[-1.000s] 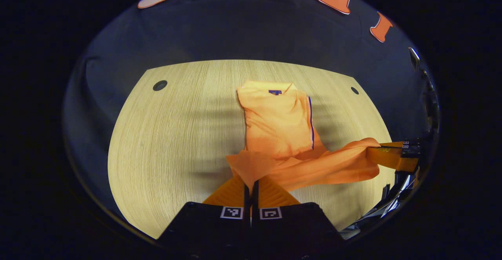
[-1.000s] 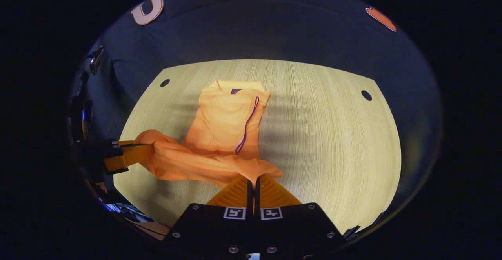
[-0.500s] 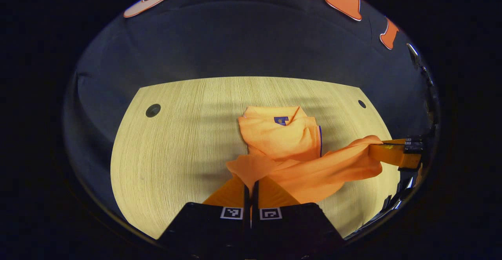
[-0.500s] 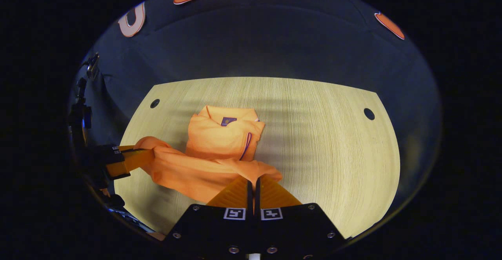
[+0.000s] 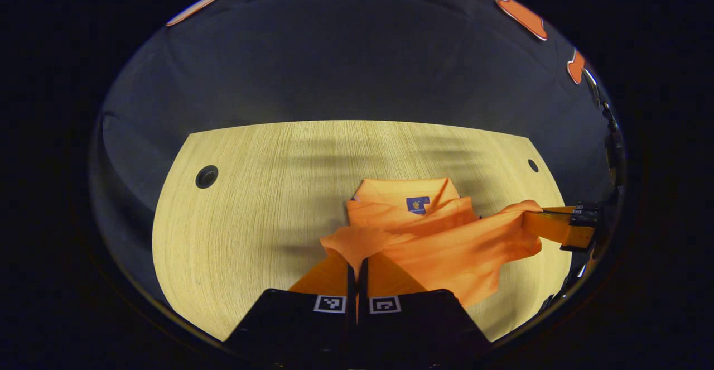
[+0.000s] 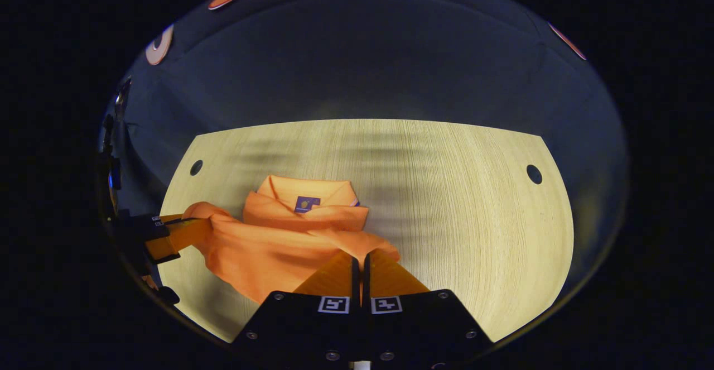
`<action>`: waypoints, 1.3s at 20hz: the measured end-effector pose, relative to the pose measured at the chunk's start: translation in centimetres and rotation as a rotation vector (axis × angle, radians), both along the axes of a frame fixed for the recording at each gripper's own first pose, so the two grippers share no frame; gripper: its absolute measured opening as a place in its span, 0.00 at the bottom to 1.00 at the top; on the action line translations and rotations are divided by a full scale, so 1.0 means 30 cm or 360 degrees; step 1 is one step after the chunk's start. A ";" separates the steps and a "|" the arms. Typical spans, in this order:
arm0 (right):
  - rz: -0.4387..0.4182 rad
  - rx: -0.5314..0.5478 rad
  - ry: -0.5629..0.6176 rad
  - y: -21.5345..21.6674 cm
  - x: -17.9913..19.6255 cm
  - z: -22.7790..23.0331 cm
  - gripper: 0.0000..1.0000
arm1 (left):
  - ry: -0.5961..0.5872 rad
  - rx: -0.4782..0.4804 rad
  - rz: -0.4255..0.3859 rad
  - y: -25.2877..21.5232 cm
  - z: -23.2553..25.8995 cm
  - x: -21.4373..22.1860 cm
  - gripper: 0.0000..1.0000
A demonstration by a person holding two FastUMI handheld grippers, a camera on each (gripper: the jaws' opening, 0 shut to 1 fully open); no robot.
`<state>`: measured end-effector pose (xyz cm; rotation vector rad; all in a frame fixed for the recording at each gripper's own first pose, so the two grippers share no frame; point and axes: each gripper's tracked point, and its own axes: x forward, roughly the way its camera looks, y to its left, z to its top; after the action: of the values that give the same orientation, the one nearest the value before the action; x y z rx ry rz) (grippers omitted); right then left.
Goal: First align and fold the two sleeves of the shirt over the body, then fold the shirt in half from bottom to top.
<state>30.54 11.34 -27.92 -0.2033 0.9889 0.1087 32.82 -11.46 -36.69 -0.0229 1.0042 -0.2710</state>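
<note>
In the left gripper view, the left gripper [image 5: 356, 261] has its fingers pressed together on a corner of the orange shirt [image 5: 440, 241]. The shirt lies on the wooden surface [image 5: 251, 202], its collar at the far side, and its near edge is lifted. At the right, the right gripper [image 5: 552, 226] pinches the other corner.

In the right gripper view, the right gripper [image 6: 360, 261] fingers pinch the shirt [image 6: 268, 247] hem. The left gripper [image 6: 178, 235] holds the cloth at the left, above the surface [image 6: 457, 208]
</note>
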 end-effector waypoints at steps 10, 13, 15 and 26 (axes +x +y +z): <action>-0.0059 -0.0012 -0.0022 -0.026 0.094 -0.090 0.20 | 0.0053 0.0126 0.0084 0.025 -0.130 0.059 0.10; -0.0081 -0.0042 -0.0006 -0.045 0.086 -0.096 0.51 | 0.0050 0.0138 0.0091 0.044 -0.146 0.069 0.59; -0.0086 -0.0047 -0.0016 -0.048 0.078 -0.095 0.79 | 0.0044 0.0159 0.0112 0.065 -0.132 0.065 1.00; -0.0011 -0.0035 -0.0174 -0.027 0.007 0.076 1.00 | -0.0177 0.0094 0.0199 0.083 0.096 0.042 1.00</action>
<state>30.74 10.54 -25.64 -0.2237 0.8820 0.0798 34.09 -8.99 -33.81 -0.0169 0.8960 -0.1270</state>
